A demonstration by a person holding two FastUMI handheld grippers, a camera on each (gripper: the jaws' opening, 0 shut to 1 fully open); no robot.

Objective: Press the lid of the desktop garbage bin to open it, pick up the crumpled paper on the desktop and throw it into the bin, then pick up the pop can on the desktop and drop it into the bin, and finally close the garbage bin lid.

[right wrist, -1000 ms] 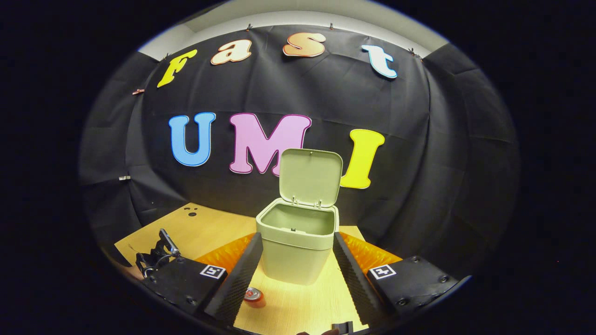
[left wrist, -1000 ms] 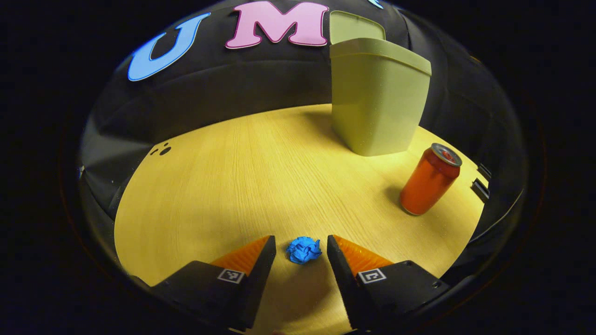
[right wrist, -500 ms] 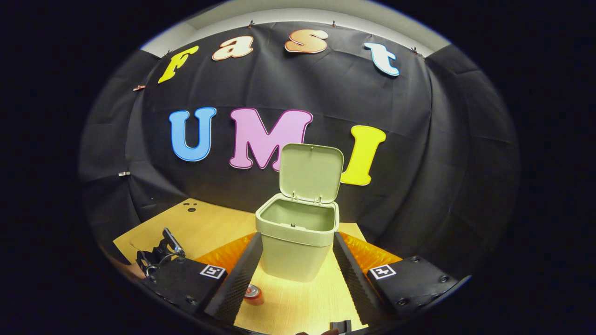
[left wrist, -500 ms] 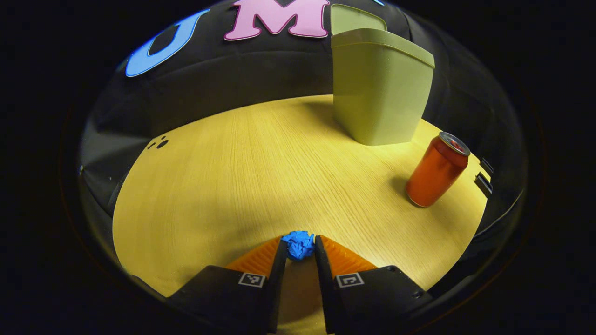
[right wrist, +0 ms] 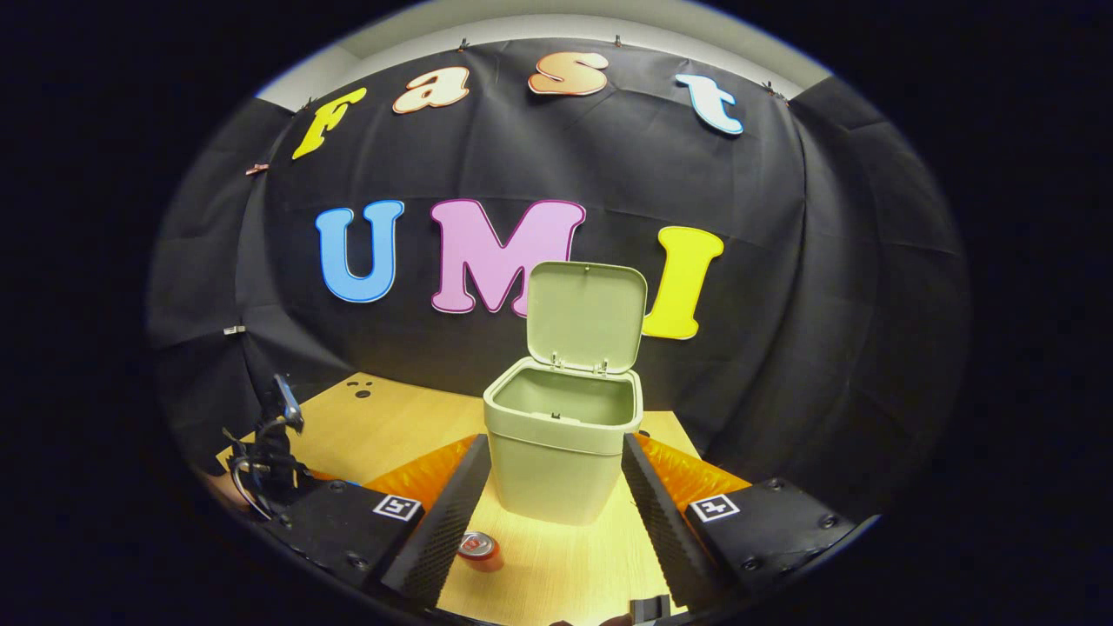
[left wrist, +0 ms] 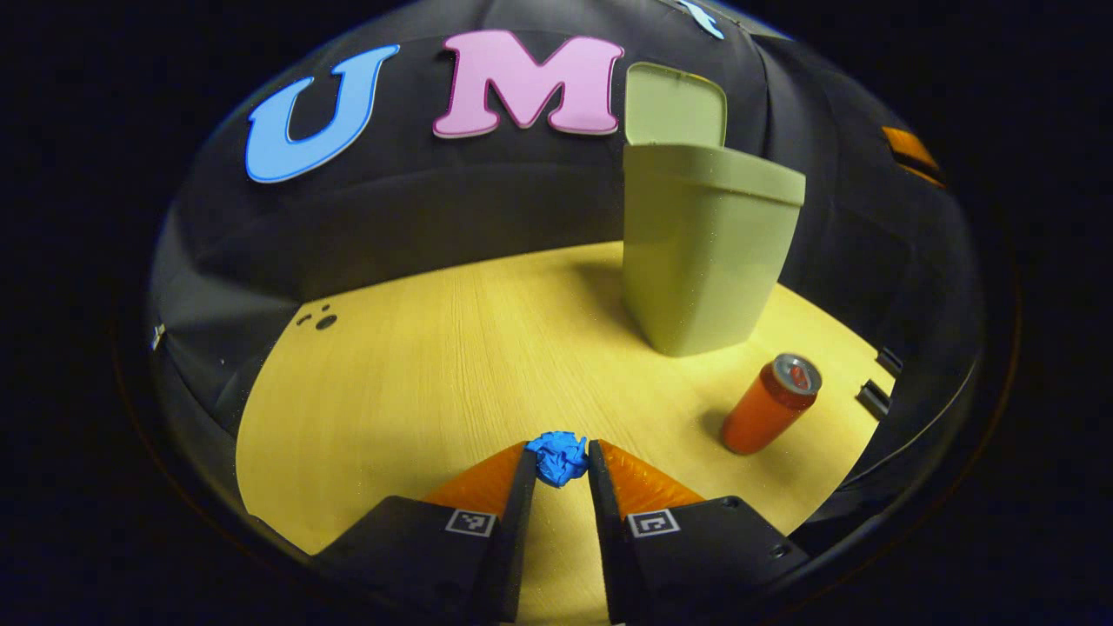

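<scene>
My left gripper (left wrist: 560,462) is shut on the blue crumpled paper (left wrist: 559,456), held a little above the wooden desktop (left wrist: 417,382). The green bin (left wrist: 700,248) stands ahead to the right with its lid (left wrist: 674,104) up. An orange-red pop can (left wrist: 769,404) stands upright in front of the bin. In the right gripper view the bin (right wrist: 561,456) is straight ahead, open, its lid (right wrist: 584,315) upright. My right gripper (right wrist: 549,509) is open, hovering above the desk short of the bin. The can (right wrist: 478,549) shows low between its fingers.
The other gripper's body (right wrist: 265,452) shows at the left of the right gripper view. Small dark holes (left wrist: 320,320) mark the desktop's far left. Black clips (left wrist: 874,396) sit at the desk's right edge. The black cloth wall closes in behind the bin.
My left gripper closed on the blue paper and has lifted it off the desk, so the can and bin look farther away. The right gripper has barely moved.
</scene>
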